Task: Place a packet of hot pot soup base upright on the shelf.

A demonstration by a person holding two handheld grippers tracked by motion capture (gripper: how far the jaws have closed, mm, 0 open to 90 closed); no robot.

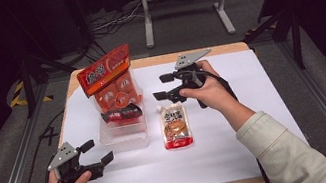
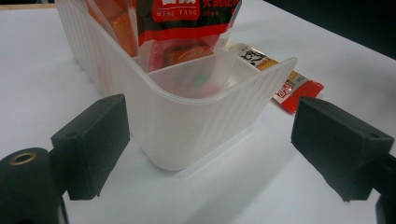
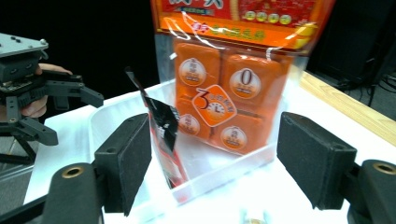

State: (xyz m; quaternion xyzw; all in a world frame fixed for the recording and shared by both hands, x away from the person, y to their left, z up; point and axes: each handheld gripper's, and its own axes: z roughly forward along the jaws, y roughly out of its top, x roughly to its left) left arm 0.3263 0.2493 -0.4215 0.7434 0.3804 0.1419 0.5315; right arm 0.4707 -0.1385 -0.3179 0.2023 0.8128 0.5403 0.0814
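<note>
right tool (image 1: 164, 86) open | just beside clear bin (image 1: 125, 141) | flat pouch (image 1: 176, 127) below

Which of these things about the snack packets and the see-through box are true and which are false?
1. The big orange snack bag stands upright in the clear plastic bin. True.
2. The flat sauce pouch lies inside the bin. False: it lies on the white table, beside the bin.
3. The right gripper is open and holds nothing. True.
4. The left gripper squeezes the bin. False: its jaws are open, apart from the bin.
5. A small red-and-black packet stands in the bin. True.
</note>
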